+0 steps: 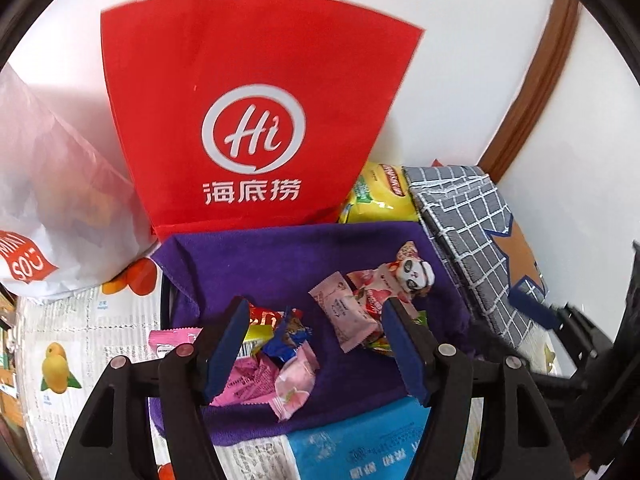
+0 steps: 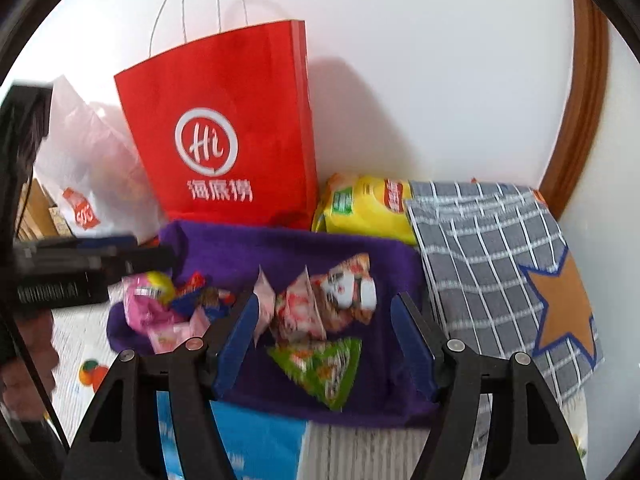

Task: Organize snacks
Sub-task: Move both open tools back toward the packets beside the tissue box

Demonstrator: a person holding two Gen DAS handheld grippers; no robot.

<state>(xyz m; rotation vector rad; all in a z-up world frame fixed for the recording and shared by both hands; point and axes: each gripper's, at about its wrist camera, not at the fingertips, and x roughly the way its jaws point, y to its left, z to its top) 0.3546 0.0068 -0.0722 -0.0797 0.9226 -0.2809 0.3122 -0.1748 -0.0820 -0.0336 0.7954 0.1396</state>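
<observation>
As fingers gape, left gripper point(image 1: 320, 344) above snacks point(image 1: 280, 360).

Newspaper-covered surface point(image 1: 80, 332) bears purple cloth point(image 1: 280, 256), red bag point(image 1: 256, 80).

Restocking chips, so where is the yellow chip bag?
In both views the yellow chip bag stands behind the purple cloth, between the red paper bag and the checked fabric box.

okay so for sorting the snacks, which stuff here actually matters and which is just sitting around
Belongs to the job:
left snack pile
right snack pile
purple cloth
left gripper, open
right gripper, open

Just lying about:
red paper bag
white plastic bag
yellow packet
checked fabric box
</observation>
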